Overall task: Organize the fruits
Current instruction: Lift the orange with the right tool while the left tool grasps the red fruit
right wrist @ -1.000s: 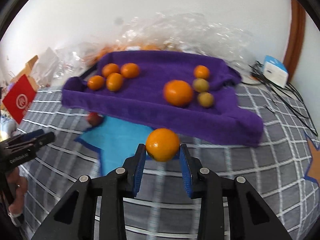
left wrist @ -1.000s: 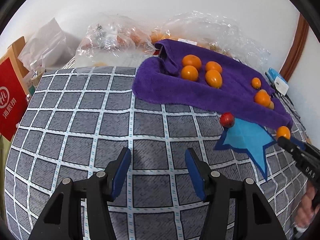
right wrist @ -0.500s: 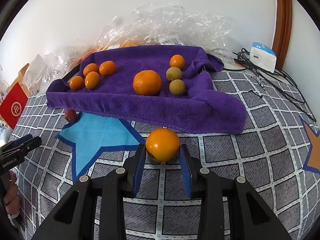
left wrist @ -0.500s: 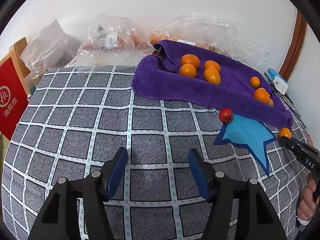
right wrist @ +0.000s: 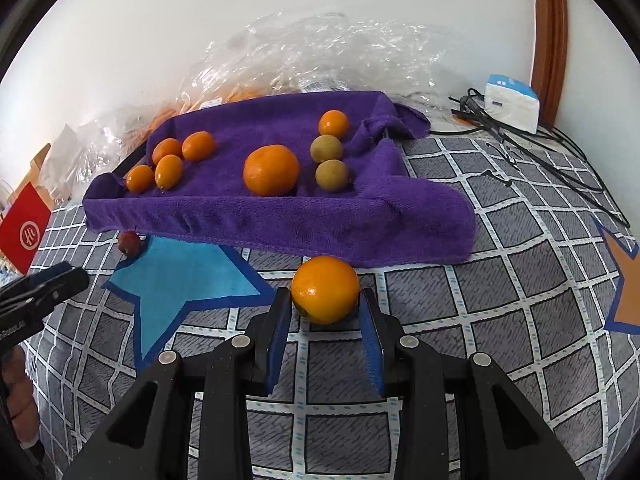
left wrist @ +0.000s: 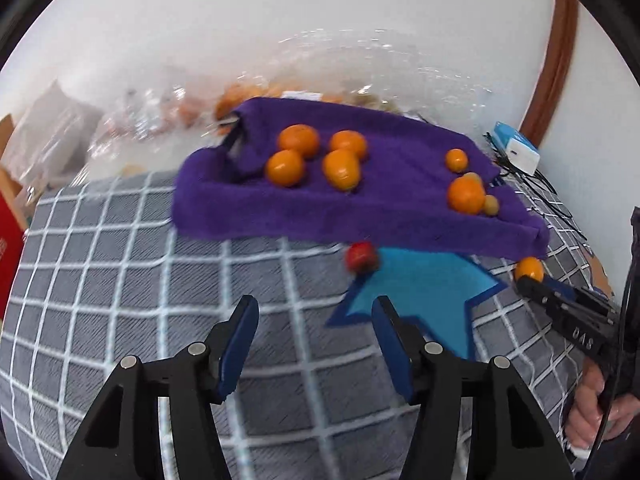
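My right gripper (right wrist: pixel 325 293) is shut on an orange (right wrist: pixel 325 280), just in front of the purple towel-lined tray (right wrist: pixel 280 220). On the towel lie a large orange (right wrist: pixel 271 169), two green-brown fruits (right wrist: pixel 332 175), a small orange (right wrist: pixel 333 123) and several small oranges (right wrist: pixel 168 164) at its left end. A small red fruit (left wrist: pixel 361 257) sits on the checked cloth at the tip of a blue star patch (left wrist: pixel 416 288). My left gripper (left wrist: pixel 315 304) hovers short of the red fruit, its jaws closing with nothing between them. In the left wrist view the held orange (left wrist: pixel 529 269) shows at the right.
Crumpled clear plastic bags (right wrist: pixel 320 52) with more fruit lie behind the tray by the wall. A white box (right wrist: pixel 512 102) and black cables sit at the back right. A red bag (right wrist: pixel 24 228) stands at the left edge. A person's hand (left wrist: pixel 592 412) grips the right tool.
The left gripper has swung right, so the red fruit and blue star now lie just ahead of it. The right gripper kept the orange and has settled in front of the tray.
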Motion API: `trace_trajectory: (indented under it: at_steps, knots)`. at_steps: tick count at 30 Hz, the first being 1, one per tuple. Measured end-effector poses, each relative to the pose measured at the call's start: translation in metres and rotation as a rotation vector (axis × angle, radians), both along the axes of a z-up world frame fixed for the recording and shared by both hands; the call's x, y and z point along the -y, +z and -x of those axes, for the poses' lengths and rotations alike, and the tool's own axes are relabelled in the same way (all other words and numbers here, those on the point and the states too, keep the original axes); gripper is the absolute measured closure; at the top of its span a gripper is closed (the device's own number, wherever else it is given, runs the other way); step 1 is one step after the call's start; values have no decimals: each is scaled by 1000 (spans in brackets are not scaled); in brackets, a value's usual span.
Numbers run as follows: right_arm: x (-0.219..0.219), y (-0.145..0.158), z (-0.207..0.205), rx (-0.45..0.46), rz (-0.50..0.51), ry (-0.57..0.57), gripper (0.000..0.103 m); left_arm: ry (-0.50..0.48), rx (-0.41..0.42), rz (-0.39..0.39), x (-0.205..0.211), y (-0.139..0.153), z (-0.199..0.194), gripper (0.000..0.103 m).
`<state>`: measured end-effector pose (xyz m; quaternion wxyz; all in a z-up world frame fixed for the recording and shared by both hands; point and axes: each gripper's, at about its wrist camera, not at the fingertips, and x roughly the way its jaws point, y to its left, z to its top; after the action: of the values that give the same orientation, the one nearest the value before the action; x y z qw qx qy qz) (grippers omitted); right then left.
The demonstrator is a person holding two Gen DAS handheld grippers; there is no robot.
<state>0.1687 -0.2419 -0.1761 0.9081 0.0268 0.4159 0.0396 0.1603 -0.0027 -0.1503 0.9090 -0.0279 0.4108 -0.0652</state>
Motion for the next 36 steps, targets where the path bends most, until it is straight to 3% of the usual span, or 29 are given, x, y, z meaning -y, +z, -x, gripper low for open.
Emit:
trace_trajectory:
  at_steps: [9,18,27,36]
  knots:
    - [4,-1,0,2,-22,-3,69,-17,-32,-1,35,-2,-36,54]
    - [2,-1,-1,3,-17,6,69,5,-22,-27,38,-15,-44,80]
    - [4,0,-1,6,-40,11,69,0,5,36,21,-8,-29,80]
    - [5,4,3,27,-53,19,69,30,-18,85,5,0,2,80]
